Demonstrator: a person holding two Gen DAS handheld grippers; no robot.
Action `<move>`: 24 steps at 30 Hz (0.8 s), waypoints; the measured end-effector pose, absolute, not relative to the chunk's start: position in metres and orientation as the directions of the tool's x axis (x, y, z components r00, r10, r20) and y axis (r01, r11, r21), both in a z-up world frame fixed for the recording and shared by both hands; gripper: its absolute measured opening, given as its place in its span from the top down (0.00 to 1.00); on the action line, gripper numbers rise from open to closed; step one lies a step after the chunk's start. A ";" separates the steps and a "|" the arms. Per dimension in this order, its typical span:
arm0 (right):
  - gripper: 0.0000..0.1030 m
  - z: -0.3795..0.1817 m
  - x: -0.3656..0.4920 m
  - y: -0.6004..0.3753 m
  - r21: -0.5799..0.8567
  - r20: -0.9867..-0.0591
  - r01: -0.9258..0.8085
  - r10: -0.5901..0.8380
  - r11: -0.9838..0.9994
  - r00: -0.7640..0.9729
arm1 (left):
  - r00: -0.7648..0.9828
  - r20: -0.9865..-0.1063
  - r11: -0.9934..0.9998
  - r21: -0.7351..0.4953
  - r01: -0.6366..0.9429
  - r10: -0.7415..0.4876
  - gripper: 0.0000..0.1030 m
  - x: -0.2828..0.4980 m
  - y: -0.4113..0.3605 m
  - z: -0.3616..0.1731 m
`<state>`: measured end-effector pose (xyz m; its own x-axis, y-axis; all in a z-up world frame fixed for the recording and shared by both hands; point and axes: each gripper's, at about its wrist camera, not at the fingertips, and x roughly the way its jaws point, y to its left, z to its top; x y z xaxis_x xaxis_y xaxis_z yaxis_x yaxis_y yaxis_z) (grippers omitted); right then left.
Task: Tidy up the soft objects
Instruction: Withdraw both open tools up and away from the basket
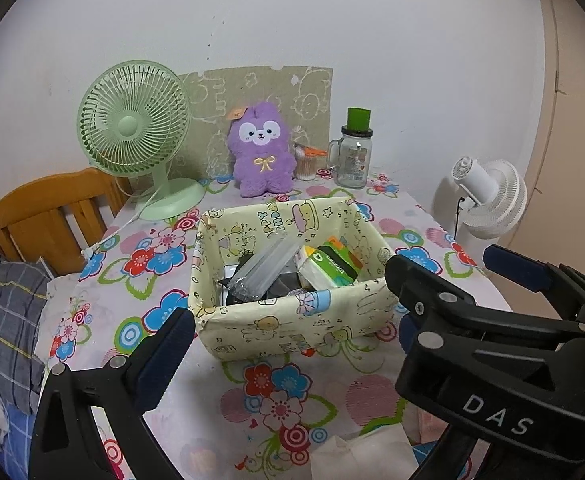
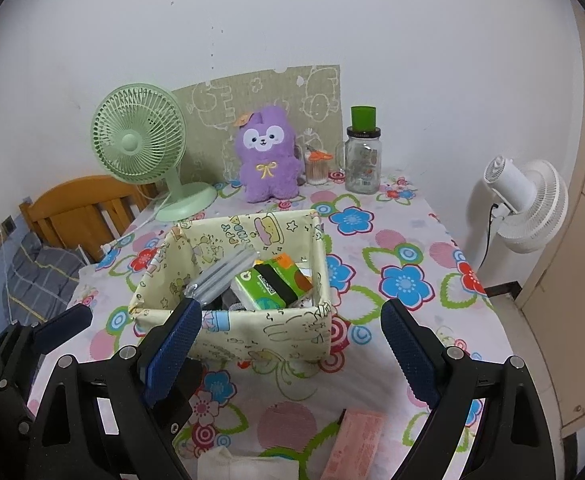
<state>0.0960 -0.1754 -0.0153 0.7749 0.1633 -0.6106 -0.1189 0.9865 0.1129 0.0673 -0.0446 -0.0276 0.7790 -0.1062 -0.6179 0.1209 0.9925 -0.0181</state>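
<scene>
One purple plush toy (image 2: pixel 267 156), fuzzy and rounded, sits upright at the back of the flowered tablecloth (image 2: pixel 404 240) between one ribbed green fan (image 2: pixel 138 140) and one glass jar (image 2: pixel 362 164). One paper-wrapped rectangular box (image 2: pixel 292 328) in front holds one green tissue pack (image 2: pixel 274 280) and a clear plastic sleeve (image 2: pixel 222 272). Both the left gripper (image 1: pixel 288 292) and right gripper (image 2: pixel 290 324) have jaws spread apart, gripping nothing, near the box

We are reading "DAS" in white letters on the right gripper (image 1: pixel 444 280). Partial lettering is showing inside the paper-covered box (image 1: pixel 292 328), too broken for us to read.
</scene>
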 end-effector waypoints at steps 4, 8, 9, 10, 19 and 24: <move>0.10 -0.013 0.087 -0.179 0.112 -0.599 -0.116 0.160 0.987 0.785 | 0.786 -0.608 0.992 -0.015 0.125 -0.109 0.00 0.058 -0.048 -0.026; 0.10 -0.011 0.076 -0.182 0.111 -0.590 -0.113 0.157 0.987 0.792 | 0.789 -0.605 0.992 -0.008 0.125 -0.104 0.00 0.051 -0.051 -0.025; 0.10 -0.011 0.073 -0.182 0.109 -0.588 -0.112 0.155 0.988 0.794 | 0.789 -0.605 0.992 -0.009 0.126 -0.105 0.00 0.049 -0.052 -0.026; 0.10 -0.010 0.071 -0.183 0.108 -0.586 -0.112 0.154 0.988 0.795 | 0.790 -0.604 0.992 -0.011 0.127 -0.107 0.00 0.046 -0.052 -0.026; 0.10 -0.010 0.050 -0.189 0.100 -0.574 -0.104 0.143 0.989 0.806 | 0.789 -0.603 0.991 -0.016 0.133 -0.116 0.00 0.026 -0.057 -0.031; 0.10 -0.013 0.040 -0.190 0.098 -0.570 -0.103 0.141 0.990 0.810 | 0.792 -0.598 0.991 -0.023 0.136 -0.122 0.00 0.019 -0.058 -0.032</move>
